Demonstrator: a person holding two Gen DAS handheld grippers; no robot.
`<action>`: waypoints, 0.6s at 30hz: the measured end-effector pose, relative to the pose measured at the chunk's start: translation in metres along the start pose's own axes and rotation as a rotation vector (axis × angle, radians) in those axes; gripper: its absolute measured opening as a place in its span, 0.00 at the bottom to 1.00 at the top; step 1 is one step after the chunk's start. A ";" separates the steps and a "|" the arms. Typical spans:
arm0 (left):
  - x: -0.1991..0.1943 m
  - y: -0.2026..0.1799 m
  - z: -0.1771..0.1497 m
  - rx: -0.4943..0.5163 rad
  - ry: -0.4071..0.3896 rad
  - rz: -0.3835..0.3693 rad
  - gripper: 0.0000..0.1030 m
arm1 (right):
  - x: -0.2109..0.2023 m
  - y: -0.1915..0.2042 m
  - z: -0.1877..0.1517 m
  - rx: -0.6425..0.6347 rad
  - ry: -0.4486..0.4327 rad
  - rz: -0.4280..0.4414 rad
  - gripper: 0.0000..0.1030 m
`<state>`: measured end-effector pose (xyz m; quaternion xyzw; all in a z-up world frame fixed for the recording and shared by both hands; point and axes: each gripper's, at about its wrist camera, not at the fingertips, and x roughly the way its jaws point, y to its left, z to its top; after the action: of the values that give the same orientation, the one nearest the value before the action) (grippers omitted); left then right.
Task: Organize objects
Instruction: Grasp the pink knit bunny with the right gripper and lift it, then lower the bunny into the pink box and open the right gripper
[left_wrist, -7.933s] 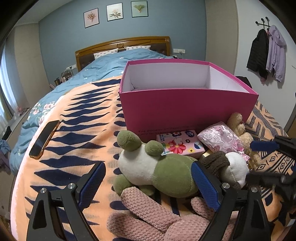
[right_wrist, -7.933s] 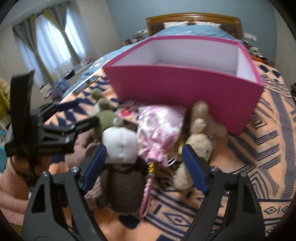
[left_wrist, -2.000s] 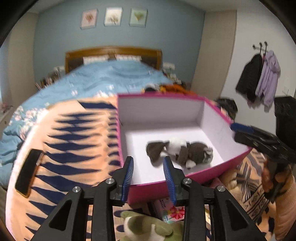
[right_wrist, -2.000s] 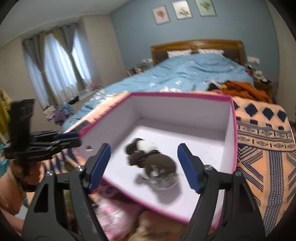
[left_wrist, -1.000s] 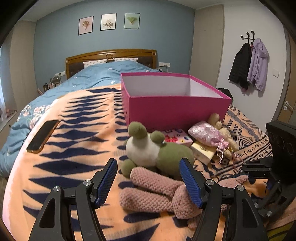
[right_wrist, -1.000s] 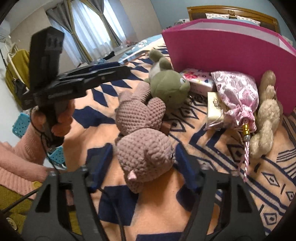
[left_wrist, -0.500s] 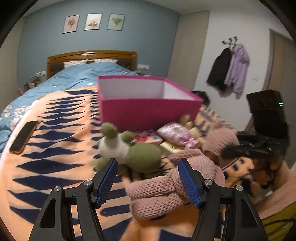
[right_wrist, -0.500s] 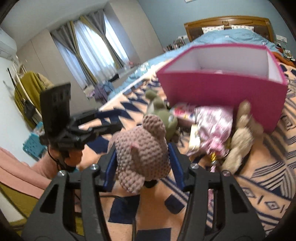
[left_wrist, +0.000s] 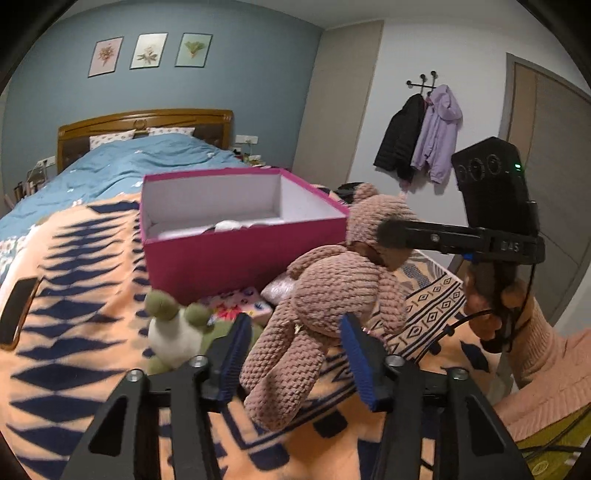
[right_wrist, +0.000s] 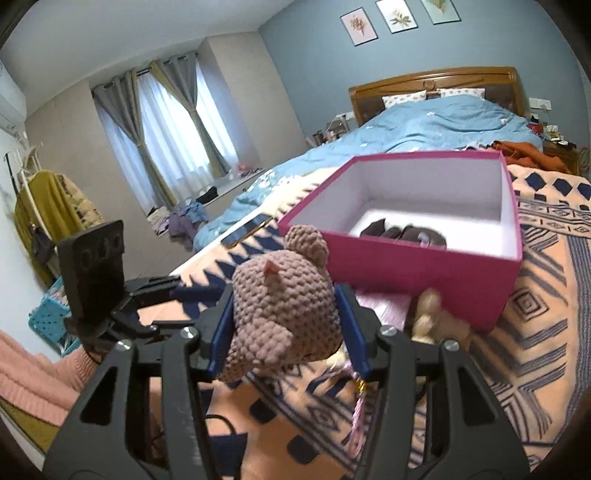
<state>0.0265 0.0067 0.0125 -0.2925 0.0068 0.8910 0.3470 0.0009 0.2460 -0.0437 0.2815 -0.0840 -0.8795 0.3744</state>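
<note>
R gripper (right_wrist: 283, 325) clamps bear (right_wrist: 282, 314) head — L maybe legs.

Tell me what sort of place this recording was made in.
A home bedroom, quite clearly. A made bed with a wooden headboard and a blue duvet fills the room, jackets hang on wall hooks, and curtained windows line one side.

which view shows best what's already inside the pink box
The right wrist view: it looks down into the pink box, where a dark brown plush toy lies on the white floor. The left wrist view sees the box from lower, so its front wall hides all but a whitish sliver of the contents.
</note>
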 end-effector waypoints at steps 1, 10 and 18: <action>0.000 -0.001 0.002 0.011 -0.002 0.001 0.43 | -0.002 -0.004 0.005 0.005 -0.008 0.000 0.53; 0.013 -0.005 0.027 0.090 0.023 0.078 0.35 | -0.010 -0.014 0.039 0.038 -0.113 0.033 0.53; 0.028 0.015 0.071 0.081 0.026 0.156 0.16 | 0.007 -0.020 0.071 0.021 -0.138 0.044 0.53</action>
<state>-0.0357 0.0274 0.0536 -0.2885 0.0700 0.9104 0.2881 -0.0550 0.2507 0.0048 0.2225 -0.1251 -0.8874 0.3838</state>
